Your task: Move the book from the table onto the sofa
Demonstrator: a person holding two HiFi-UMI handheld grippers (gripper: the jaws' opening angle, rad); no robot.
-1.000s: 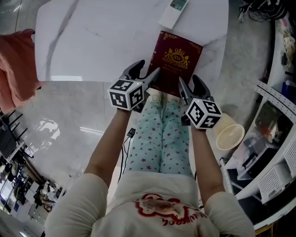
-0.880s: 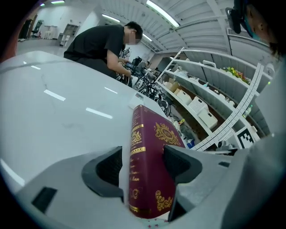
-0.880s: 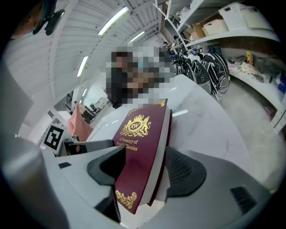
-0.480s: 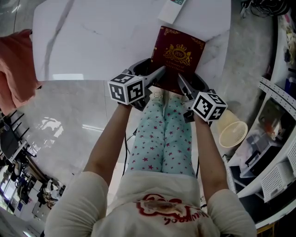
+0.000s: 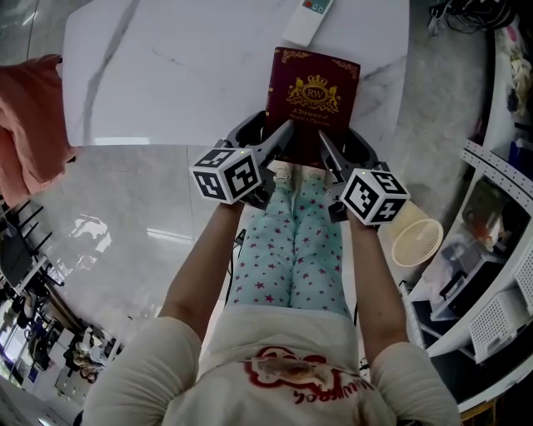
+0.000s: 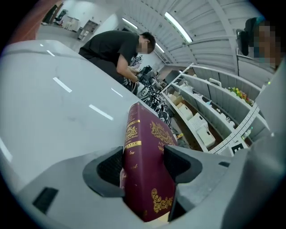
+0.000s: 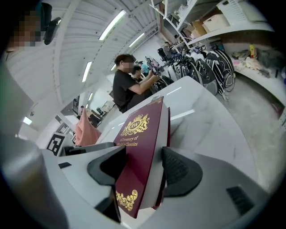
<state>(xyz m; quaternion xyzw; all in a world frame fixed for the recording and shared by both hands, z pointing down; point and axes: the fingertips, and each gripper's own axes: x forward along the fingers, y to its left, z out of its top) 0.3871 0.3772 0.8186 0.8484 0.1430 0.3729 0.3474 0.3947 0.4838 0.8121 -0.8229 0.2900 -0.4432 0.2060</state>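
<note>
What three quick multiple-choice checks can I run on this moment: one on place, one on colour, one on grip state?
1. Where does the remote lie?
A. On top of the book
B. On the table, past the book's far end
C. On the floor

2. What colour is the book's cover?
A. Dark red with gold print
B. Plain blue
C. Green with silver print

3. How is the book held?
A. By the left gripper alone
B. By neither gripper
C. By both grippers, shut on its near end

Answers:
1 B: in the head view the remote rests on the white table, beyond the book.
2 A: all views show a dark red cover with a gold crest.
3 C: the left gripper and right gripper each pinch the book in their own views.
</note>
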